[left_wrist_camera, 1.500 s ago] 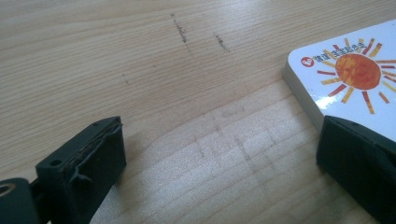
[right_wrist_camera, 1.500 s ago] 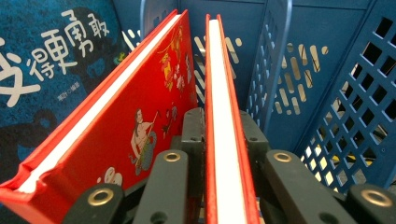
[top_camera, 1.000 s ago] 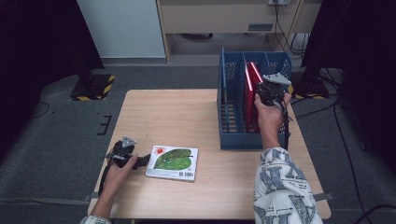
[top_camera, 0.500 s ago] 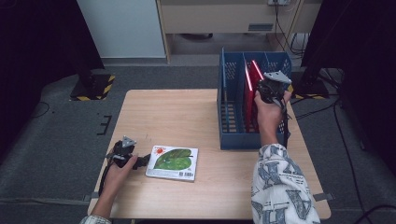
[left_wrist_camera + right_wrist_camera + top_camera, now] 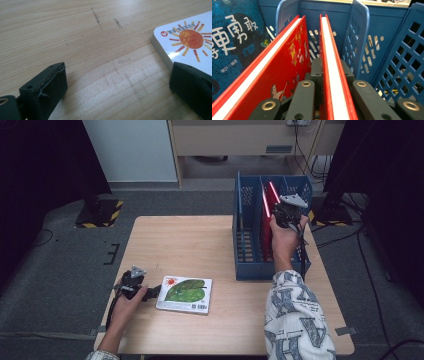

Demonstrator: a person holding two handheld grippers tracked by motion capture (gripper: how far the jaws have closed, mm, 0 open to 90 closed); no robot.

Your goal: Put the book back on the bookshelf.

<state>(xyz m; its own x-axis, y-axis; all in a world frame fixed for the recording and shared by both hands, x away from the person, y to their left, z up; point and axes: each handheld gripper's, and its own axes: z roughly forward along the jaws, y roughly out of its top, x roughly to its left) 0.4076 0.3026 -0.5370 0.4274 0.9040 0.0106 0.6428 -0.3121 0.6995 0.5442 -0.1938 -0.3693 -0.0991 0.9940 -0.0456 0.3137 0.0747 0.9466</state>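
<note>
Surface (image 5: 200, 240): light wood, w/ blue rack (image 5: 250, 265) at far right. Rack holds a blue book (image 5: 234, 37) and two red books; I see them upright, side by side. My right claw (image 5: 329, 75) is clenched on the thin red book (image 5: 332, 62) inside the rack. Green picture book (image 5: 184, 294) lies flat, near left. My left claw (image 5: 117, 82) is released, jaws wide, one just at the bk's corner.

Left tongs (image 5: 150, 292) low, jaws apart; right tongs (image 5: 280, 212) clamped (arm outstretched).
</note>
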